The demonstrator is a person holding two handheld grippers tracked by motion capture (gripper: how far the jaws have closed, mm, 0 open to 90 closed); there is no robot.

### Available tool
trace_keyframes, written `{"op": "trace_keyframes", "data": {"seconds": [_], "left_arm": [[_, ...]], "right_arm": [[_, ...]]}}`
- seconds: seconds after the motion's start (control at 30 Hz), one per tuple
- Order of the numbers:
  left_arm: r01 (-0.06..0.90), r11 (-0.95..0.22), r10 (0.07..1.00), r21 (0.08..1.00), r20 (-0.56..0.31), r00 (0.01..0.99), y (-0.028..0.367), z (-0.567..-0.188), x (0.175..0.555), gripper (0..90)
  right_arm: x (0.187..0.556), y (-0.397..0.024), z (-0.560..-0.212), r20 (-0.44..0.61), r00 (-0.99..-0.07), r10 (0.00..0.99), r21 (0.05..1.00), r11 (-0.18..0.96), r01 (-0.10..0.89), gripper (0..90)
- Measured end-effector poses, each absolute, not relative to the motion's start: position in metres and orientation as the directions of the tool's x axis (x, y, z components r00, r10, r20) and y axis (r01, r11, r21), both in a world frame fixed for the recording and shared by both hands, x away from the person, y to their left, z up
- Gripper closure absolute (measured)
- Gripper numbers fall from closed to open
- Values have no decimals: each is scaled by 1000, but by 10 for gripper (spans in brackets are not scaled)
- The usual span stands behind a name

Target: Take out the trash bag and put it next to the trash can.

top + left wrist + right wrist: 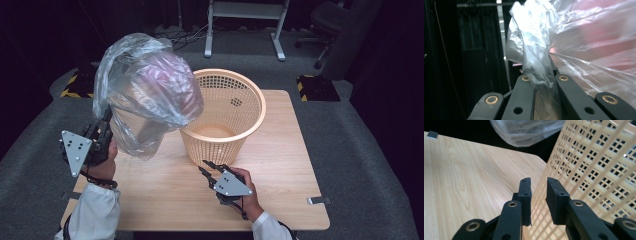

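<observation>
Clear plastic bag (145, 90) billows left of the basket (227, 117), pinched tight in the left gripper (102, 131); the right gripper (210, 170), just before the basket, stands slightly parted, empty.

Clear plastic bag (145, 95) hangs in the air w/ a pinkish-purple tint showing through, puffed up & crinkled. I've got its gathered edge bunched into a twisted wad (534, 62) at the lower left. It floats above the left rim of the basket (240, 95) & partly overlaps it. Basket: peach plastic lattice, round, upright on the table, nothing inside. Bag's bottom sags just left of the basket wall.
</observation>
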State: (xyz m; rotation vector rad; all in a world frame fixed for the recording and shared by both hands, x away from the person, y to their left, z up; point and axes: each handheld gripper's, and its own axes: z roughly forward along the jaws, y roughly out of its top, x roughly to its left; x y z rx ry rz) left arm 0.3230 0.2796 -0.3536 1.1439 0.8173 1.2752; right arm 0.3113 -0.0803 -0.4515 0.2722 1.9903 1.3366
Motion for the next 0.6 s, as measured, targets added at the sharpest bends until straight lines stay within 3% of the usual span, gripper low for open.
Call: {"op": "trace_keyframes", "data": {"seconds": [0.13, 0.3, 0.6], "left_arm": [[-226, -113, 980, 967, 146, 134, 287, -366, 328, 892], [-145, -85, 984, 986, 106, 141, 298, -382, 334, 892], [-77, -230, 957, 970, 240, 160, 290, -408, 328, 892]], "right_arm": [[311, -90, -451, -428, -734, 528, 876, 444, -191, 722], [308, -109, -451, -417, -740, 528, 876, 451, -172, 710], [301, -157, -451, -371, -743, 557, 891, 440, -115, 684]]}}
